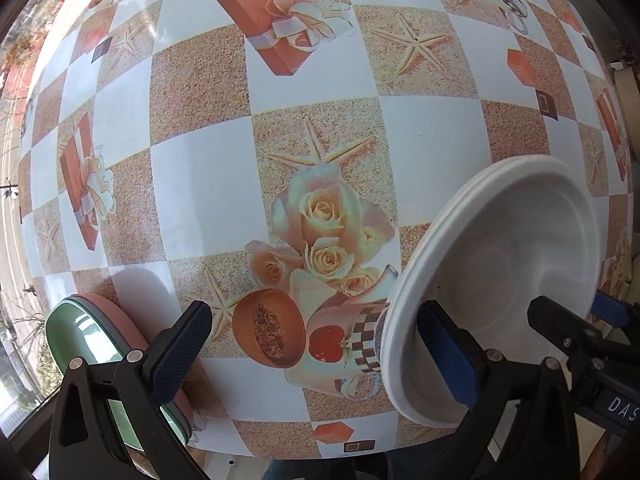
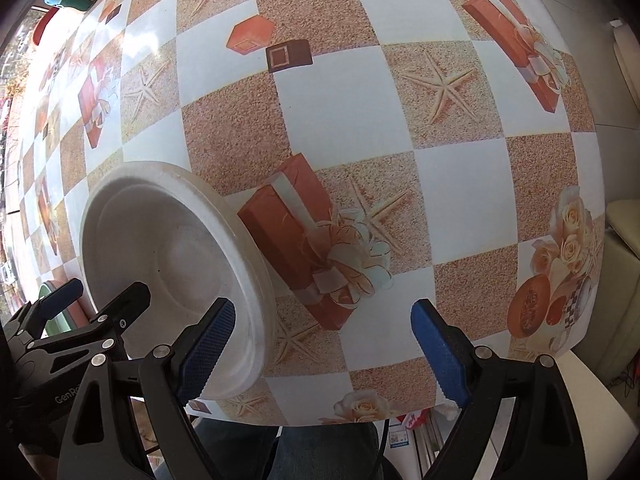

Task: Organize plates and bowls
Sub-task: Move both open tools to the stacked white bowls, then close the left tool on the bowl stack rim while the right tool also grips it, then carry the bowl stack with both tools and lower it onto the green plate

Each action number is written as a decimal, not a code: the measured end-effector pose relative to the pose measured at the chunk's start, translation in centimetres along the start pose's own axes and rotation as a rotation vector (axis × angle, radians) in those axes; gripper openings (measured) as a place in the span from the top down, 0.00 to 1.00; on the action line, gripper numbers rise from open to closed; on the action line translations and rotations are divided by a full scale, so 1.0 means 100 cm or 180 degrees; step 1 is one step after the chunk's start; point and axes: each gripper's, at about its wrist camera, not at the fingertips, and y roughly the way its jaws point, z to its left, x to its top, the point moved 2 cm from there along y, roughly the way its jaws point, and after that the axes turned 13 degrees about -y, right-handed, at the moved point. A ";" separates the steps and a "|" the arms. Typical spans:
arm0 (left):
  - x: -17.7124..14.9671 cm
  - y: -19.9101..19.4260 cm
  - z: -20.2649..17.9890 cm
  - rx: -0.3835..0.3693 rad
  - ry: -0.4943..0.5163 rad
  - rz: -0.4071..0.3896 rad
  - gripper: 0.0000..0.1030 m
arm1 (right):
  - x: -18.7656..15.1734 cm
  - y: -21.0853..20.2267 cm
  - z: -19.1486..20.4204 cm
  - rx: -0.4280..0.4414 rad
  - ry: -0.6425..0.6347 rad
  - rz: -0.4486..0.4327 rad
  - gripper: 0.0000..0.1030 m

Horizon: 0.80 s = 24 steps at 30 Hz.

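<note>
Both grippers hang with jaws apart, gripping nothing. The white plates (image 1: 500,280), a stack, sit at four o'clock of the left gripper (image 1: 316,352) and nine o'clock of the right gripper (image 2: 324,344). Each should probably straddle an opposite rim before closing. The green plate (image 1: 84,344) waits at eight o'clock.

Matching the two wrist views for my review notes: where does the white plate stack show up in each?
Left wrist: white plate stack at lower right, behind the left tongs' right finger.
Right wrist: lower left, behind the right tongs' left finger.
Shared landmark: the green and pink bowls near the table edge.
</note>
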 end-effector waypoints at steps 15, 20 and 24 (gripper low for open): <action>-0.008 0.014 -0.032 -0.0267 0.0210 0.0077 0.20 | 0.021 0.013 0.028 0.0266 -0.0196 0.0065 0.77; -0.016 0.008 -0.043 -0.0408 0.0423 0.0086 0.60 | 0.021 0.018 0.046 0.0264 -0.0273 0.0134 0.77; -0.021 0.012 -0.027 -0.0406 0.0370 0.0109 0.61 | 0.018 0.023 0.066 0.0230 -0.0366 0.0187 0.77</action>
